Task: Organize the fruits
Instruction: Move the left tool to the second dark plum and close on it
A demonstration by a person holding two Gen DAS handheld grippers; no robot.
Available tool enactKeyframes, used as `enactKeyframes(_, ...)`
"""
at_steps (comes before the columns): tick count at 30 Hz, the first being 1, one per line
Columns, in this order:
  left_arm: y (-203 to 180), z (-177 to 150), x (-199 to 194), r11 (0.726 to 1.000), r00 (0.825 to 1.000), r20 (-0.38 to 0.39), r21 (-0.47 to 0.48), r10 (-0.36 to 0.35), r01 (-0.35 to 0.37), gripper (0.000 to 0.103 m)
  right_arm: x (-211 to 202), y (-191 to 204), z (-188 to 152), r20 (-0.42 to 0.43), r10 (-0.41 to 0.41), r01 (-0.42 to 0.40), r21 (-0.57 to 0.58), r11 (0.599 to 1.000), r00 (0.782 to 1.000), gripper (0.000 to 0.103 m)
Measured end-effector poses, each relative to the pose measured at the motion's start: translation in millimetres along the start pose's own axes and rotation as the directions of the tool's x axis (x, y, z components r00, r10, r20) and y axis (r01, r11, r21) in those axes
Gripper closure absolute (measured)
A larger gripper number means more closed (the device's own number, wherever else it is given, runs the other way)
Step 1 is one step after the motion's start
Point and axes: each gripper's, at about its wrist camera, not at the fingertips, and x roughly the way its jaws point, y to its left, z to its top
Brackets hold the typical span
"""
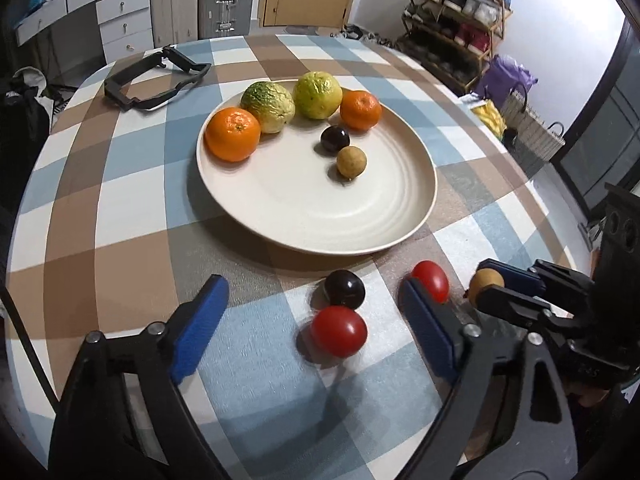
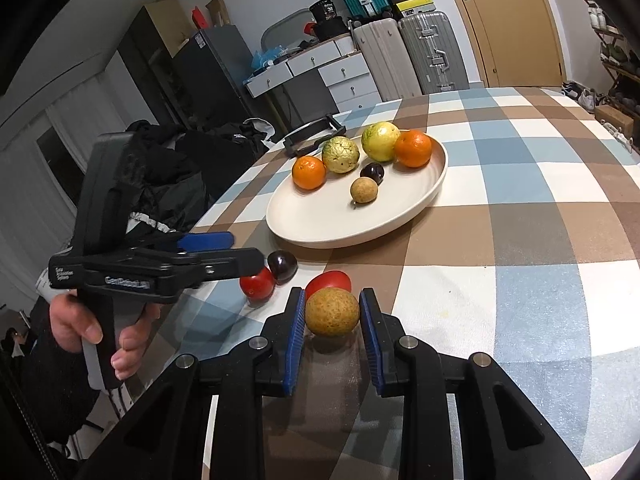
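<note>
1. Meanwhile, the right gripper (image 2: pixel 332 312) pinches a brown round fruit (image 2: pixel 332 312) just short of the plate (image 2: pixel 400 220).
2. Beside it, the left gripper (image 1: pixel 312 308) stands spread around a red tomato (image 1: pixel 339 331) and dark plum (image 1: pixel 345 289), touching neither.
3. Next, judging by the layout: carry the brown fruit onto the plate; close on the tomato.

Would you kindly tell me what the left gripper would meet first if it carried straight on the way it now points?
Probably the nearer red tomato lying between the open left gripper fingers, with the dark round plum just behind; depth is uncertain.
</note>
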Motion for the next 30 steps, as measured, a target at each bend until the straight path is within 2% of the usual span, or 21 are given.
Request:
enactKeyframes(3,-3.4,5.5,3.1,1.000,1.000,-0.013,0.016,0.003,-0.003,0.025,-1.1,-1.1,-0.3,0.000,0.007,-0.007,0.007,1.000,1.000,0.075)
enactKeyframes(7,-7.2,9.8,11.4,1.000,0.998,-0.059,0.026,0.004,-0.002,0.043,-1.4,0.2,-0.6,0.003,0.014,-0.014,0.000,1.000,1.000,0.075)
enactKeyframes(12,-9.4,13.6,16.4,1.000,0.997,-0.075,0.008,-0.012,0.012,0.055,-2.3,-1.4,-0.6,0.007,0.024,-0.024,0.008,1.000,1.000,0.075)
enactKeyframes(14,-10.6,15.5,19.2,1.000,0.996,-0.090,0.006,-0.025,0.025,0.068,-3.4,-0.8,-1.2,0.010,0.026,-0.026,0.007,1.000,1.000,0.075)
enactKeyframes(17,-13.0,16.6,25.3,0.999,0.990,-0.134,0.004,-0.044,0.045,0.080,-3.6,0.4,-1.6,0.009,0.031,-0.031,0.001,1.000,0.999,0.075)
enactKeyframes(21,-20.4,15.3,26.6,0.999,0.989,-0.144,0.038,-0.030,0.036,0.082,-3.6,0.0,-1.5,0.009,0.036,-0.036,0.003,0.999,0.999,0.075)
enactKeyframes(30,-23.3,15.1,11.4,0.997,0.991,-0.117,0.020,-0.066,0.068,0.083,-5.4,-2.7,-0.4,0.028,0.025,-0.025,0.009,1.000,0.999,0.075)
